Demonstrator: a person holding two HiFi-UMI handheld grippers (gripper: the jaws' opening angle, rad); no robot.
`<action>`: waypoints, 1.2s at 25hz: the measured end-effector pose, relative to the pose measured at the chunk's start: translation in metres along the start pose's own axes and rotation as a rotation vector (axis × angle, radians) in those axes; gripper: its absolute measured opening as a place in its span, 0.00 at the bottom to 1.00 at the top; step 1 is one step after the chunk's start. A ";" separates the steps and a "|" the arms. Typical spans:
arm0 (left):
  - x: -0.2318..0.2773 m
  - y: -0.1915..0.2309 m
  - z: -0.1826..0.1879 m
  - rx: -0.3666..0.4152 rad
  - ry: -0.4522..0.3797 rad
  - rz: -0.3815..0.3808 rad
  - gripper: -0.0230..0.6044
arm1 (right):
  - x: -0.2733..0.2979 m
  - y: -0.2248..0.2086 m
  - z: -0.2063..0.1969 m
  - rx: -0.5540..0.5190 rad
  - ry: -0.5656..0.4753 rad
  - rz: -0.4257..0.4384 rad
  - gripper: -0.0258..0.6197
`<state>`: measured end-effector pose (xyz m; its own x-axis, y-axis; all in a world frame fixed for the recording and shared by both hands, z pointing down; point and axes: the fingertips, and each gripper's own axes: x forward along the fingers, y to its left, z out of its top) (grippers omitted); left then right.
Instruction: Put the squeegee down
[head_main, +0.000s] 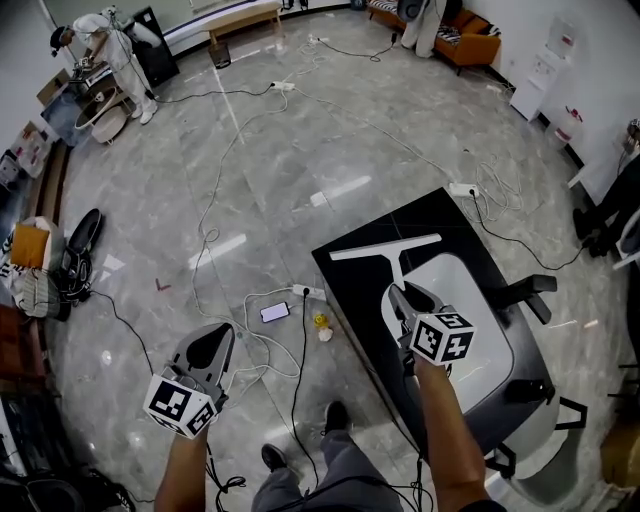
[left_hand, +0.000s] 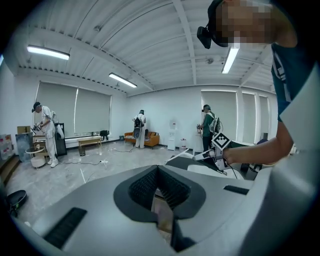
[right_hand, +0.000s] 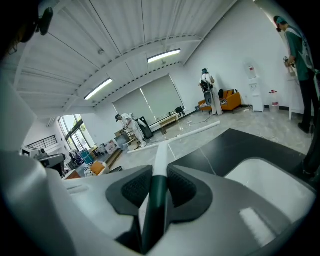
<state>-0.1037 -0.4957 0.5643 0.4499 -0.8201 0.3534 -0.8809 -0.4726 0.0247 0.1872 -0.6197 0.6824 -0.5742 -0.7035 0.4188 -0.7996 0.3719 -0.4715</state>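
A big room with a grey stone floor (head_main: 300, 150) strewn with cables (head_main: 215, 215); a black worktop (head_main: 455, 225) with a white sink (head_main: 470, 300) stands at the right. The right tool (head_main: 405, 297) is clamped on the dark handle of the squeegee (head_main: 388, 258). The squeegee's white shaft runs away from the person, and its blade lies crosswise over the far left part of the worktop. Whether the blade touches the top cannot be told. The left tool (head_main: 212, 345) hangs over the floor to the left, well apart from the worktop, with its jaws together and nothing between them.
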 end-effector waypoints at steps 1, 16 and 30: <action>0.004 0.001 -0.004 -0.003 0.005 -0.001 0.05 | 0.006 -0.004 -0.005 0.010 0.008 -0.002 0.20; 0.037 0.019 -0.061 -0.072 0.053 -0.003 0.05 | 0.082 -0.045 -0.073 0.084 0.132 -0.049 0.20; 0.039 0.038 -0.082 -0.106 0.065 0.002 0.05 | 0.121 -0.054 -0.105 0.058 0.218 -0.098 0.20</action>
<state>-0.1319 -0.5190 0.6552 0.4404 -0.7970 0.4134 -0.8941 -0.4311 0.1215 0.1429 -0.6612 0.8401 -0.5233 -0.5849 0.6197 -0.8458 0.2685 -0.4610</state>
